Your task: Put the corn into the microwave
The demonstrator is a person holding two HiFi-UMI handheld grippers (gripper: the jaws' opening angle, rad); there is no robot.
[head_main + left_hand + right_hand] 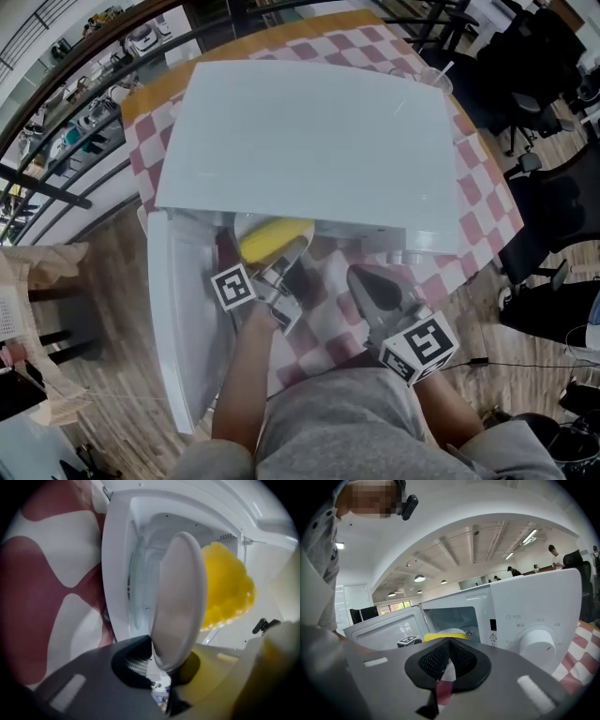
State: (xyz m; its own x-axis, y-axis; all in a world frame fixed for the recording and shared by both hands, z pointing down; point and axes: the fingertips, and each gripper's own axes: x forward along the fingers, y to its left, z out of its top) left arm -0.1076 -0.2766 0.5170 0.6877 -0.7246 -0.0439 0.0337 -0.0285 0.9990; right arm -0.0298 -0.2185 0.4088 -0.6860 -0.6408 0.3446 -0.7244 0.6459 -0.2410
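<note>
A yellow corn cob lies on a white plate at the mouth of the white microwave. My left gripper is shut on the plate's near rim. In the left gripper view the plate appears edge-on in front of the open cavity and its glass turntable, with the corn on its right side. My right gripper hovers to the right, in front of the microwave, shut with nothing in it. From the right gripper view, the corn shows at the opening.
The microwave door stands swung open on the left. The control knob is on the right of the front panel. The microwave sits on a red-and-white checked tablecloth. Office chairs stand to the right.
</note>
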